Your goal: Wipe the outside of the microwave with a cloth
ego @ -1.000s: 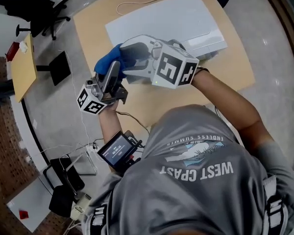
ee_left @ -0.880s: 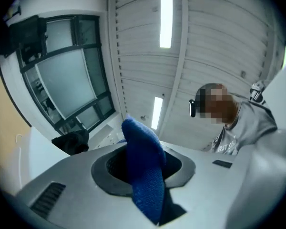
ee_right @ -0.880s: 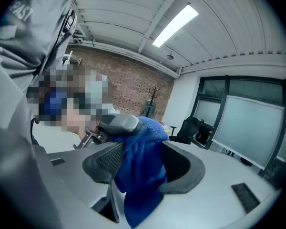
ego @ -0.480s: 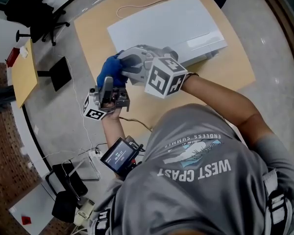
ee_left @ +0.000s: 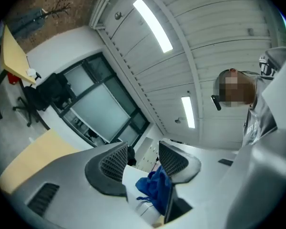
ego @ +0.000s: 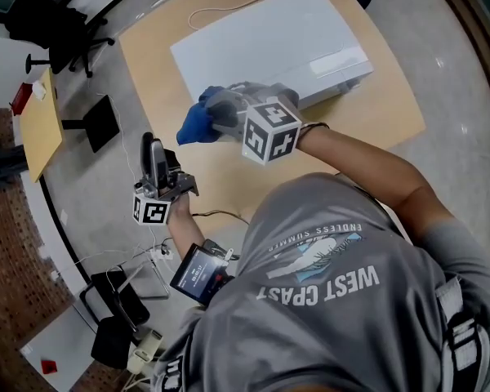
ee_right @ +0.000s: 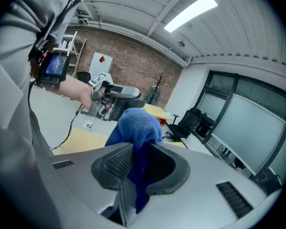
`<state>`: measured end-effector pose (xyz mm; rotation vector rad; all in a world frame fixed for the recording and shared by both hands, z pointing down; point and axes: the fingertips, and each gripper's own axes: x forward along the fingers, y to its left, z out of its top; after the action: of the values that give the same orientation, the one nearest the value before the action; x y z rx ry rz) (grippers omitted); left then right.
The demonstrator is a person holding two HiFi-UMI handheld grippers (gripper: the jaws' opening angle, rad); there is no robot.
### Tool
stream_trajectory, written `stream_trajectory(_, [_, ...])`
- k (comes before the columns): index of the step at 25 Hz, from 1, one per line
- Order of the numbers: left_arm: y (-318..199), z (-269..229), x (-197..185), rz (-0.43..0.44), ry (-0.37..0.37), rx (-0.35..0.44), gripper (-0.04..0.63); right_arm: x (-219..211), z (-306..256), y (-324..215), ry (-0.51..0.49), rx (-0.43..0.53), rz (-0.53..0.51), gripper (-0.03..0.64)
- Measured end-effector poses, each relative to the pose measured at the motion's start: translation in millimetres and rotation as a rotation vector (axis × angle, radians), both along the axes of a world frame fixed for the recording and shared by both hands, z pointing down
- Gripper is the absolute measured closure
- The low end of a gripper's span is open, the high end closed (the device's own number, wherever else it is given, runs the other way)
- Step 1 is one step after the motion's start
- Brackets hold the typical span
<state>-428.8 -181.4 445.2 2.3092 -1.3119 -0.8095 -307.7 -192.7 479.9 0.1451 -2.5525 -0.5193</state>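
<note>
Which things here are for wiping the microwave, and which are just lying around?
For the job: blue cloth, in the right hand-held gripper, whose jaws have just been closing on it; white microwave; left hand-held gripper, jaws just opened, holding nothing.
Lying around: black office chair; thin cord on the wooden table; yellow side table.

Lower half of cloth [ego: 196, 125] sat hidden inside my right gripper [ego: 219, 111]; same gripper covered part of microwave [ego: 261, 46] near edge.
</note>
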Motion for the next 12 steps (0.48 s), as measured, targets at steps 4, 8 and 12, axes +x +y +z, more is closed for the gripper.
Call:
stream_trajectory(4, [6.3, 16.1, 10.3, -0.028, -0.033, -0.054, 0.379, 25.5, 29.6, -4.6, 0.055, -0.036, 0.04, 0.525])
stream_trajectory(8, [16.5, 19.3, 24.6, -0.022, -0.054, -0.084, 0.379, 58.9, 28.1, -12.0, 0.062, -0.058, 0.108, 0.525])
stream_trajectory(12, [13.0, 9.1, 43.2, -0.011, -0.058, -0.092, 0.379, 111.6, 16.7, -32.5, 0.067, -0.073, 0.182, 0.525])
